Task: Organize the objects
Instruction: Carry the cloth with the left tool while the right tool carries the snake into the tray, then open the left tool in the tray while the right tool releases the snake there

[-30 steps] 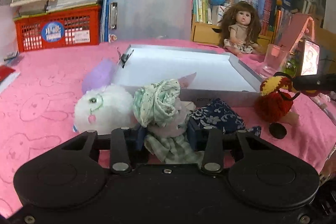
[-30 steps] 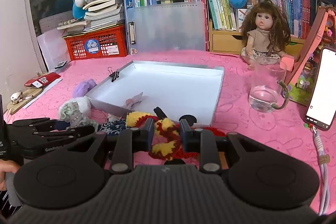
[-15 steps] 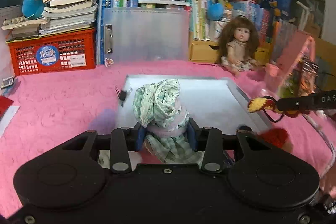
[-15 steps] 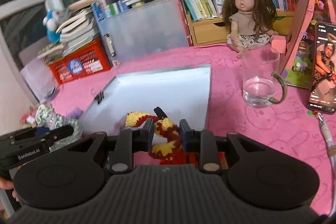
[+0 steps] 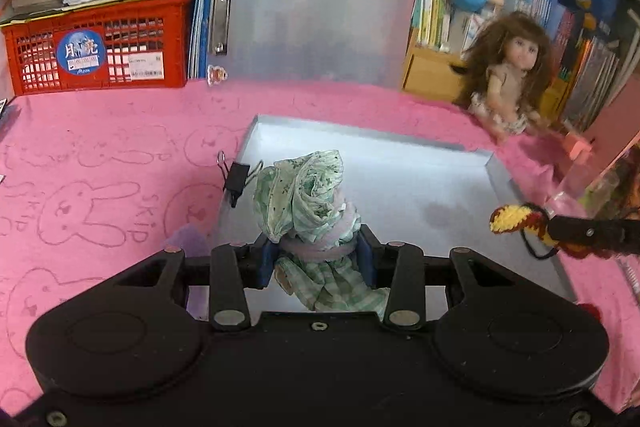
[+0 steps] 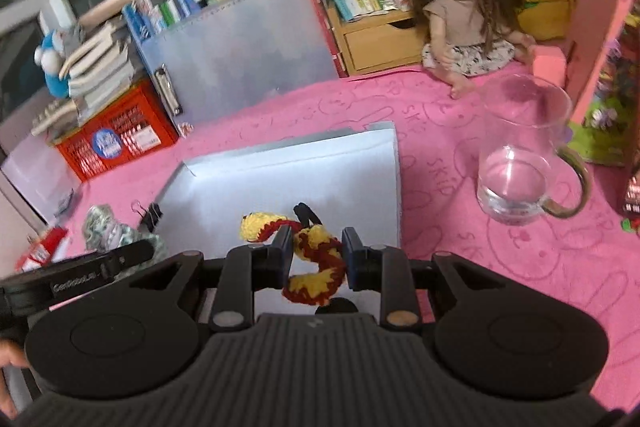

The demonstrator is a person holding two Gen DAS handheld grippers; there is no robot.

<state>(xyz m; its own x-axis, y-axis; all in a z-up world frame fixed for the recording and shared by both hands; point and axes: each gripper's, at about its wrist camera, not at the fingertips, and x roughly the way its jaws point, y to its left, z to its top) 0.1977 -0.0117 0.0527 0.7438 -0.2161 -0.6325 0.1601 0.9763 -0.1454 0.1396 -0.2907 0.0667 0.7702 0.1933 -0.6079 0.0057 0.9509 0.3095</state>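
Observation:
My left gripper (image 5: 316, 257) is shut on a small rag doll in green checked cloth (image 5: 312, 211) and holds it above the near left part of the grey shallow box (image 5: 400, 183). My right gripper (image 6: 315, 255) is shut on a red and yellow crocheted toy (image 6: 316, 263) and holds it over the near edge of the same box (image 6: 320, 171). The crocheted toy also shows at the right of the left wrist view (image 5: 516, 221). The rag doll shows at the left of the right wrist view (image 6: 108, 231).
A black binder clip (image 5: 236, 179) sits on the box's left wall. A glass mug with water (image 6: 516, 163) stands right of the box. A brown-haired doll (image 6: 464, 7), a red basket (image 5: 96, 55), a clear folder (image 5: 308, 23) and books line the back.
Both grippers rose from the pink cloth and moved forward over the box, each carrying its toy. The white plush and blue cloth on the table dropped out of view.

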